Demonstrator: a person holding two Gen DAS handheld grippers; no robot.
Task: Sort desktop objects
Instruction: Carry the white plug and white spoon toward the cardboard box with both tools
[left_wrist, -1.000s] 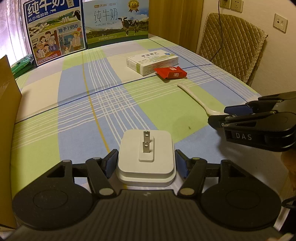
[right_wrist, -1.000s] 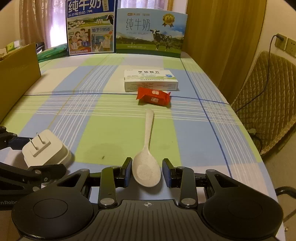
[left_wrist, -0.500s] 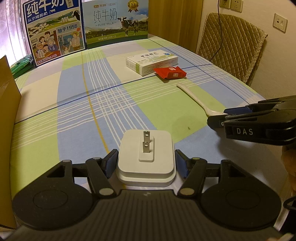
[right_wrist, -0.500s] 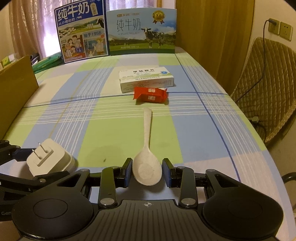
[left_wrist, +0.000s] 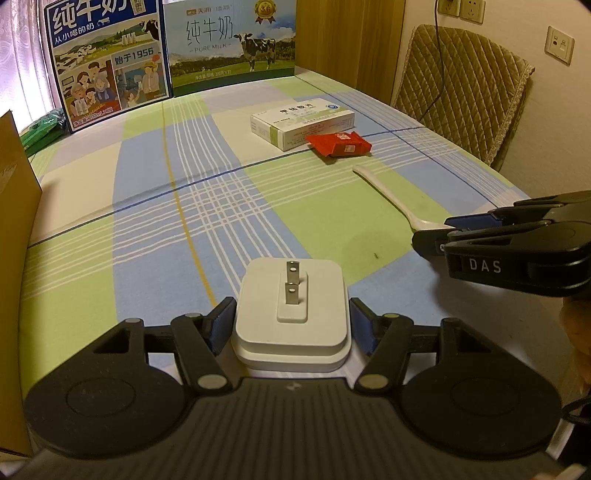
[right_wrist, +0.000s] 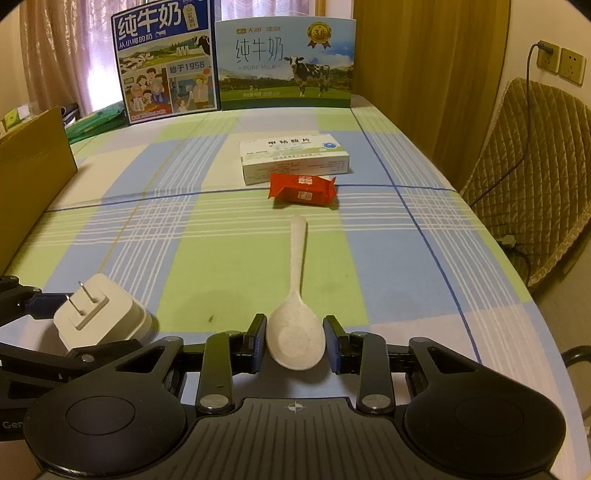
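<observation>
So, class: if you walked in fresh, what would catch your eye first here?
Probably the white plug adapter, prongs up, between the left gripper fingers, and the white spoon, bowl between the right gripper fingers. Beyond them, a red packet lies before a medicine box.

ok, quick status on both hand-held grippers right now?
Left hand-held gripper: fingers around the white charger, apparently gripping it.
Right hand-held gripper: fingers flank the spoon bowl; contact cannot be told.
</observation>
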